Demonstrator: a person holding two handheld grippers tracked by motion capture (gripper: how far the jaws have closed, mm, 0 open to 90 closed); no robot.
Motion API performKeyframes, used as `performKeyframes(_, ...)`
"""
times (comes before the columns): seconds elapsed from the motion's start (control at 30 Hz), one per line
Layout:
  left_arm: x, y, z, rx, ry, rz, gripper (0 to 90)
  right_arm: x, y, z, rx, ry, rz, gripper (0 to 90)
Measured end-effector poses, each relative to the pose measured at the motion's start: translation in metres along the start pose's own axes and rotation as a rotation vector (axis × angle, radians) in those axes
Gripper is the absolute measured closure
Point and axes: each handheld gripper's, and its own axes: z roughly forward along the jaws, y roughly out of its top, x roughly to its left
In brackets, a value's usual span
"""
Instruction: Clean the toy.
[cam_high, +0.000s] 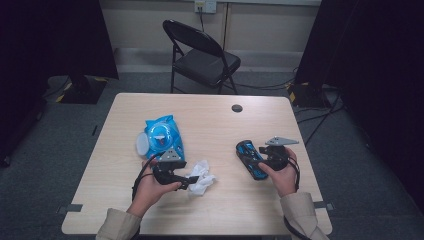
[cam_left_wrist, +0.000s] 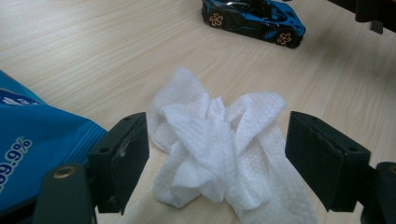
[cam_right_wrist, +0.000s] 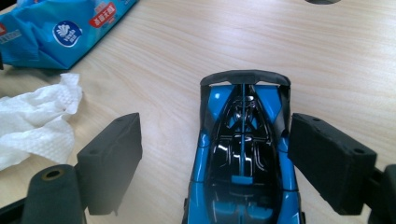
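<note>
Clutter is sitting around the work: a blue wipes pack (cam_high: 163, 134) toward the left edge of the table (cam_high: 215, 215), a folding chair (cam_high: 200, 55) beyond the far edge. The left gripper (cam_high: 192, 182) is standing wide open around the crumpled white wipe (cam_left_wrist: 219, 149), pads clear of it. The right gripper (cam_high: 252, 152) is gaping over the blue toy car (cam_right_wrist: 243, 163) near the right edge, gripping nothing.

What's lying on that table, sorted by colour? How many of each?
Blue: 2, the wet wipes pack and the toy car
White: 1, the crumpled wipe
Total: 3
</note>
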Motion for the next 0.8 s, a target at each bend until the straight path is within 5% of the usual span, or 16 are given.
performKeyframes(0.8,0.010,-0.017,-0.023,-0.006,-0.002,-0.018,17.0,-0.001,-0.023,-0.031,-0.003,0.020,-0.025,16.0)
